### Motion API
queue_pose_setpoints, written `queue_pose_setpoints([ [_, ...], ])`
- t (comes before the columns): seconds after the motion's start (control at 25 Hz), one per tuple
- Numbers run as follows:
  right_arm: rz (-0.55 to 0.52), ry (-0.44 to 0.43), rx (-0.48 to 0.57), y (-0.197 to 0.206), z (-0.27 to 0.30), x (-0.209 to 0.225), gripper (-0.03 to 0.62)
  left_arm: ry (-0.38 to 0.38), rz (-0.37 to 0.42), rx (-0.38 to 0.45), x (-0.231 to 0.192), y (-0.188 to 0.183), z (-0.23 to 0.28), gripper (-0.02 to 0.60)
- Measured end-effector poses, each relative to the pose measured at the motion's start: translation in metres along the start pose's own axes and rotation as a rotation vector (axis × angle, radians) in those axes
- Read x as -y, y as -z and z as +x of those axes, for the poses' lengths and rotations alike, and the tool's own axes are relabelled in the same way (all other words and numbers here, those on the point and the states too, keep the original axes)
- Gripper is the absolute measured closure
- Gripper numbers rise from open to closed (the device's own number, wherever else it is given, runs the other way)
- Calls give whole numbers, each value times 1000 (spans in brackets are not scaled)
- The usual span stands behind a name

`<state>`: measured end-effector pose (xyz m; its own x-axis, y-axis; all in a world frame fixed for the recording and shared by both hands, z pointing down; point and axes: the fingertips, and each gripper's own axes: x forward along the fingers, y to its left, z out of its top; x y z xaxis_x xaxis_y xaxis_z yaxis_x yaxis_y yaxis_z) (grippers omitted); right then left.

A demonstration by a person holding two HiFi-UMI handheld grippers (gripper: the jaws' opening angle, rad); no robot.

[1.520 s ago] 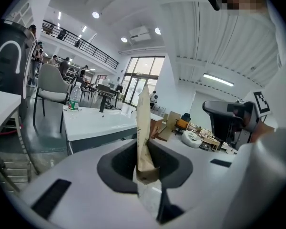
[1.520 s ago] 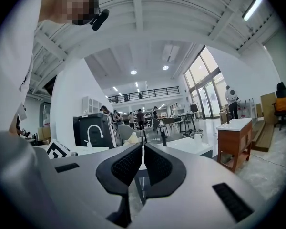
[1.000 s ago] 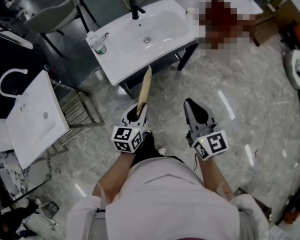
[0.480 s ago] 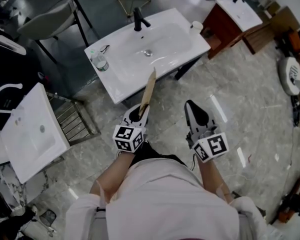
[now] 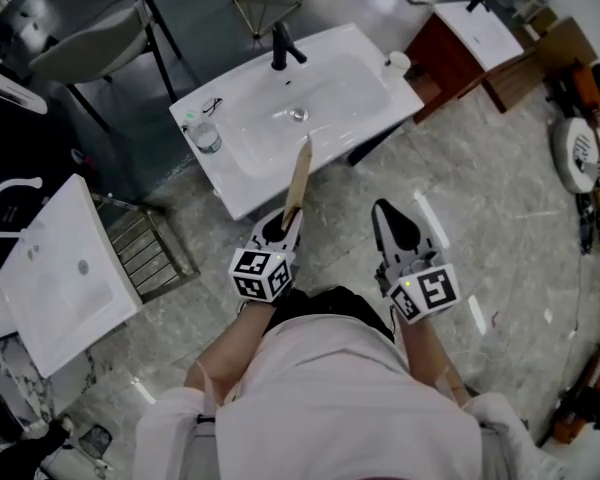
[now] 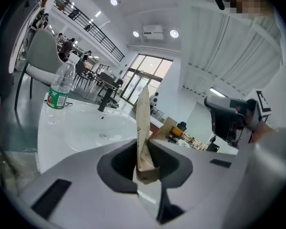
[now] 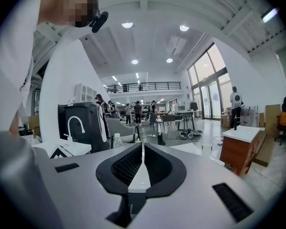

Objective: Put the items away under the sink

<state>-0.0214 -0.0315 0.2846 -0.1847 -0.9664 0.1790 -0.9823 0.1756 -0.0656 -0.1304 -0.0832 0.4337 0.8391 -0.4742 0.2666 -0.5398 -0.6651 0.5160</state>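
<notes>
Overhead, head view: person stands facing a white sink (image 5: 242, 182) on a dark stand, w/ a black tap (image 5: 283, 46) at the back, a water bottle (image 5: 206, 138) on its left corner and a white cup (image 5: 398, 63) on its right corner. L gripper (image 5: 286, 224) is clamped on the near end of a flat tan strip (image 5: 299, 173), which is the task item. The strip sticks out ahead toward the sink, and its far tip shows against the sink's front rim. R gripper (image 5: 380, 208) is just beside the L one, apart from it and level w/ it, jaws together and empty. A second white sink (image 5: 40, 298) stands off to the left. L gripper view: both jaws press on the strip's folded lower end, and the rest rises upright btwn them. The sink, bottle and tap lie beyond, w/ the R gripper at right. R gripper view: jaws meet edge to edge, nothing btwn them. A wooden cabinet (image 7: 238, 154) w/ a white top stands at right.
</notes>
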Motion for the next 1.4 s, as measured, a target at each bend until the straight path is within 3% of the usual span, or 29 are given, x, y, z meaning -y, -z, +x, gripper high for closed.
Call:
queue_pose_setpoints([
  [0.44,18,-1,57,-5,-13,61,553,-24,49,-14,34,12,24,522],
  [0.72,7,-76,47,4,-25,122,553,-95,99,-9,64,15,72,522],
  [0.92,37,-71,55,8,-34,163,553,-144,118,14,81,9,96,522],
  [1.4,54,-149,40,20,-20,189,553,-307,65,23,59,29,98,522],
])
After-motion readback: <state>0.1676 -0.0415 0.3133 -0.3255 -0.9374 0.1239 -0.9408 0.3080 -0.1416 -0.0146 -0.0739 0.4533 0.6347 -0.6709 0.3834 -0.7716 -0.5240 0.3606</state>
